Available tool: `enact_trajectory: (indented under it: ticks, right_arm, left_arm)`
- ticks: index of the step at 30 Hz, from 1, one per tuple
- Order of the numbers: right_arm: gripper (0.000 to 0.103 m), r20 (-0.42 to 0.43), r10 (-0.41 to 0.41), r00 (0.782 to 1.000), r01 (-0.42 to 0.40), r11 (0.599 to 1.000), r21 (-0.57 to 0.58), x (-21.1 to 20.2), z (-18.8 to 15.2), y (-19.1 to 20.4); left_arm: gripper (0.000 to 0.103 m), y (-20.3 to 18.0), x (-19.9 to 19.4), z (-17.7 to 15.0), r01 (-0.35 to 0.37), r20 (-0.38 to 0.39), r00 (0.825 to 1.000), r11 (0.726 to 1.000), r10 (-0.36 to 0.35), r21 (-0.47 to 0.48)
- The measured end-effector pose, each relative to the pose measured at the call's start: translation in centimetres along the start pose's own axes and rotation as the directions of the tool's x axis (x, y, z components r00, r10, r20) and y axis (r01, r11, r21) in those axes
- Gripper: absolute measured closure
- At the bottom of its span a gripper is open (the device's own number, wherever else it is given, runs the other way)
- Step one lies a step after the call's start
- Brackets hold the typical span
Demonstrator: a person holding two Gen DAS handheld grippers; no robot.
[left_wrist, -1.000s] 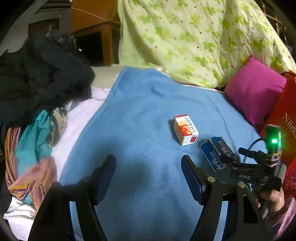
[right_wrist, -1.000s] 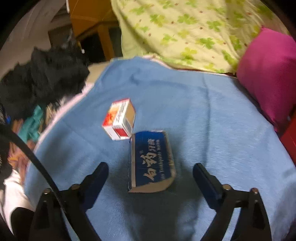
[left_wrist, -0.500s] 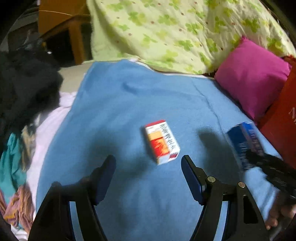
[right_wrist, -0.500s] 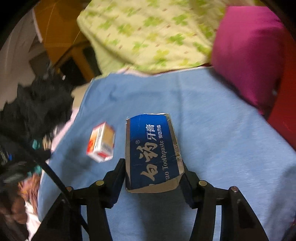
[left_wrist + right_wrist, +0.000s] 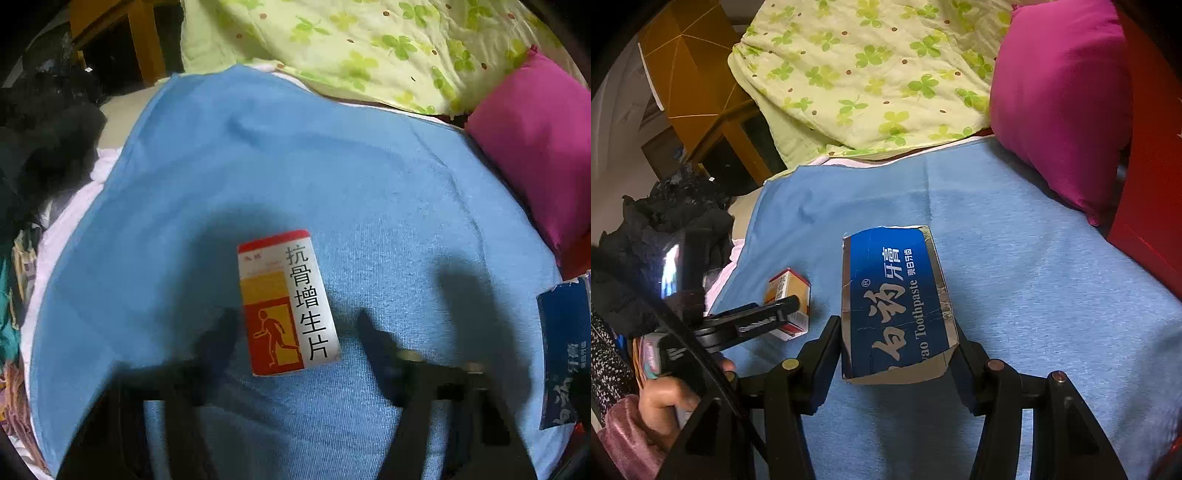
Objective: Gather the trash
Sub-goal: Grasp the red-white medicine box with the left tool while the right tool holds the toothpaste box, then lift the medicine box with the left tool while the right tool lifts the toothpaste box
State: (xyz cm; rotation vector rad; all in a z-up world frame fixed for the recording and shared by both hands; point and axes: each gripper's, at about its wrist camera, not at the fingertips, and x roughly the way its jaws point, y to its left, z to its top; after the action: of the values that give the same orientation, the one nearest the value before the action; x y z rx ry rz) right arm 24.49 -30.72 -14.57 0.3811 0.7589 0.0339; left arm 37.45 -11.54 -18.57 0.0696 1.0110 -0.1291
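Red and white box [image 5: 288,302]: we read "抗骨增生片".
Blue box [image 5: 897,299]: we read "牙膏" and "Toothpaste".

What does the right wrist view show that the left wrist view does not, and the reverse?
Right wrist only: the right gripper, its jaws just closed on the blue toothpaste box, and the hand carrying the left gripper. Left wrist only: the printed top of the medicine box, lying between the left gripper's jaws, which have just been closing but do not clamp it yet. Both: the two boxes, the blue blanket, the pink pillow and the clover quilt.
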Motion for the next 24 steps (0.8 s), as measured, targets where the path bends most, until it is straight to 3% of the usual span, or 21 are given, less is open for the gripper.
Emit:
enact_trajectory:
  ticks: [6,14,20,24]
  right_arm:
    - [0.045,0.020,0.004,1.000,-0.004,1.000,-0.003,-0.5,-0.2,-0.1]
    - [0.045,0.061,0.014,0.998,-0.013,1.000,-0.025,-1.8,-0.7,0.4]
    - [0.045,0.109,0.005,0.994,0.001,0.999,-0.054,-3.7,-1.6,0.6]
    - [0.045,0.150,0.003,0.989,0.004,0.999,-0.050,-5.7,-2.7,0.4]
  left_arm:
    - [0.052,0.0,-2.0,-1.0,0.013,0.063,0.998,1.000,-0.015,0.025]
    - [0.052,-0.4,-9.5,-4.3,0.004,0.186,0.982,0.995,-0.022,0.096]
    - [0.052,-0.8,-15.7,-7.4,-0.095,0.307,0.951,0.986,0.048,0.138]
    - [0.052,-0.8,-18.9,-9.0,-0.108,0.370,0.928,0.984,0.048,0.143]
